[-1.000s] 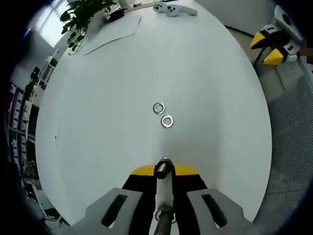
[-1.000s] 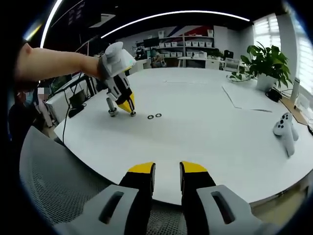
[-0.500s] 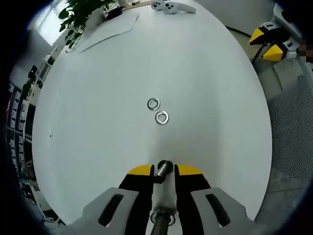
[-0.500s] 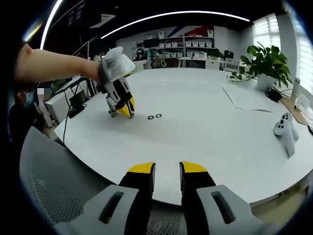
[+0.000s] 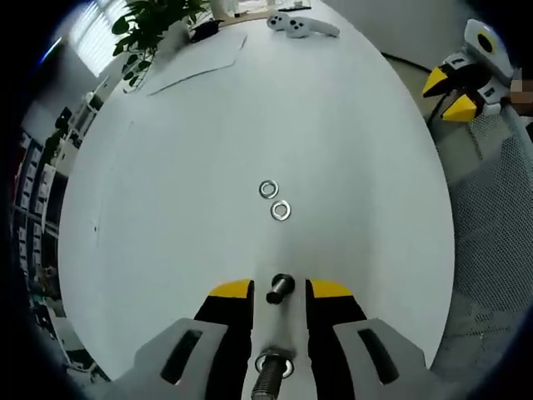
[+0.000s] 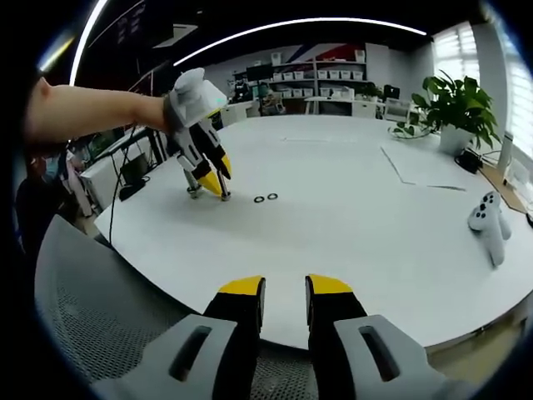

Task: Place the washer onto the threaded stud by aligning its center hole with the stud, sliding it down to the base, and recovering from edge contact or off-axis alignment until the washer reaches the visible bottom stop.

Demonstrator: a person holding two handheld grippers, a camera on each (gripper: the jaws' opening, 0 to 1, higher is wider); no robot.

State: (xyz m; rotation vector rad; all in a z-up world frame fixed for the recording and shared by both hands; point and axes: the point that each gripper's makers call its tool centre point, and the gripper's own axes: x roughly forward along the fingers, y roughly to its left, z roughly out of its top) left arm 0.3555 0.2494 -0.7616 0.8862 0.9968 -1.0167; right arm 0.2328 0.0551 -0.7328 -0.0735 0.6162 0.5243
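A threaded stud stands upright on the white table, its base low between my left gripper's yellow-tipped jaws. The jaws are open, with a gap on each side of the stud. Two steel washers lie flat side by side on the table beyond the stud. In the right gripper view the left gripper, held by a person's hand, leans over the stud, with the washers just to its right. My right gripper hangs off the table's near edge, open and holding nothing.
A white controller lies at the table's right side, and a paper sheet and a potted plant sit farther back. A grey mesh chair stands below the table edge. The right gripper appears past the table rim.
The left gripper's jaws were shut on the stud and have spread apart, letting go of it. The right gripper has not moved. The washers lie where they were.
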